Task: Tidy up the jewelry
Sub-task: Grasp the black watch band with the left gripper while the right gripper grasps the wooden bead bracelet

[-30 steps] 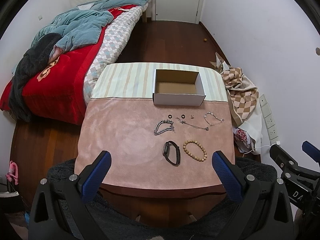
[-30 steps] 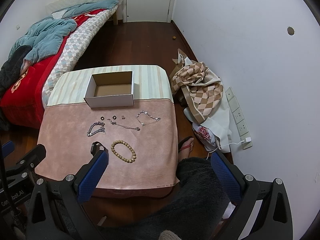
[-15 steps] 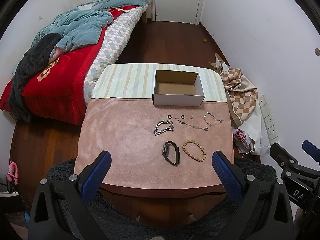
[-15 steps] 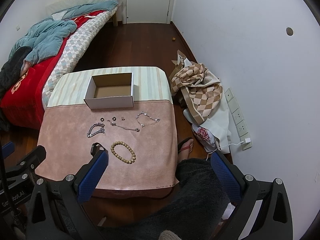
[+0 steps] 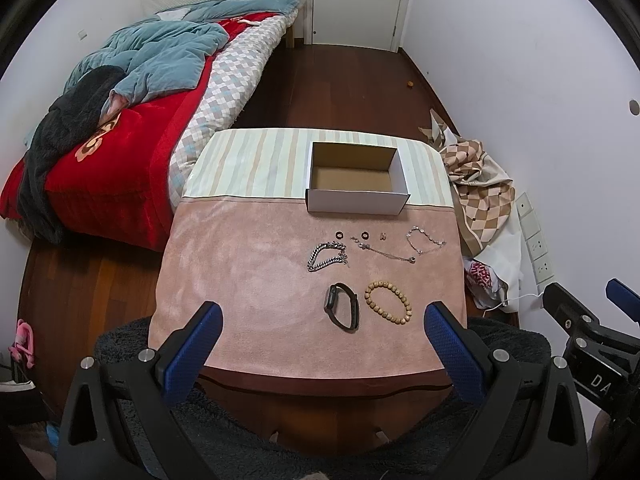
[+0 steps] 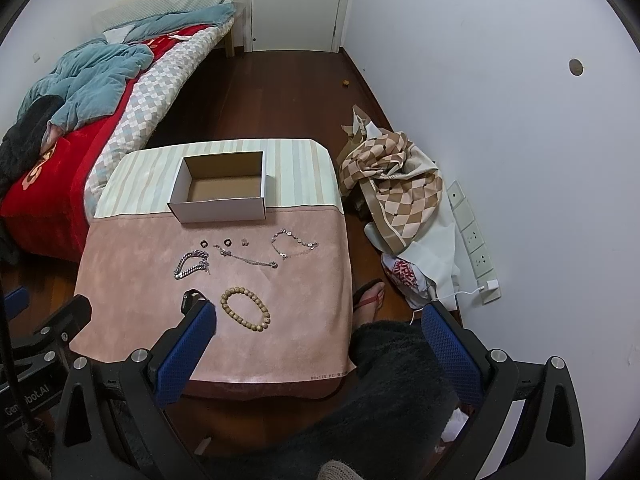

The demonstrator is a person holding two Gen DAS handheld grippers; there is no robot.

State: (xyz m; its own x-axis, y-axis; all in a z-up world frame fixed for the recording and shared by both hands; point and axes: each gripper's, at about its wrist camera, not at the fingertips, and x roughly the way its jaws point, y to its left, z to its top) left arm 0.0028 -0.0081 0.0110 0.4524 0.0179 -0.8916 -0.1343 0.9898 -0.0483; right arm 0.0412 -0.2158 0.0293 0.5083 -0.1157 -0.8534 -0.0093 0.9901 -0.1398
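Observation:
An open white cardboard box [image 5: 357,178] [image 6: 221,186] stands at the back of a small table. In front of it on the pink cloth [image 5: 248,264] lie a silver chain bracelet [image 5: 327,256] [image 6: 191,264], a thin chain [image 5: 382,251], a beaded silver bracelet [image 5: 424,240] [image 6: 294,242], small dark rings [image 5: 340,235], a black band [image 5: 343,307] and a wooden bead bracelet [image 5: 388,302] [image 6: 245,308]. My left gripper [image 5: 320,332] is open and empty above the table's near edge. My right gripper [image 6: 320,332] is open and empty, over the table's near right corner.
A bed with a red blanket [image 5: 120,152] and blue quilt stands left of the table. A checked cloth heap [image 6: 396,184] and a wall socket strip [image 6: 472,240] are on the right. A foot in a sandal [image 6: 370,296] is by the table.
Both grippers have drifted very slightly; the table shifts a little in each view. Nothing on the table has moved.

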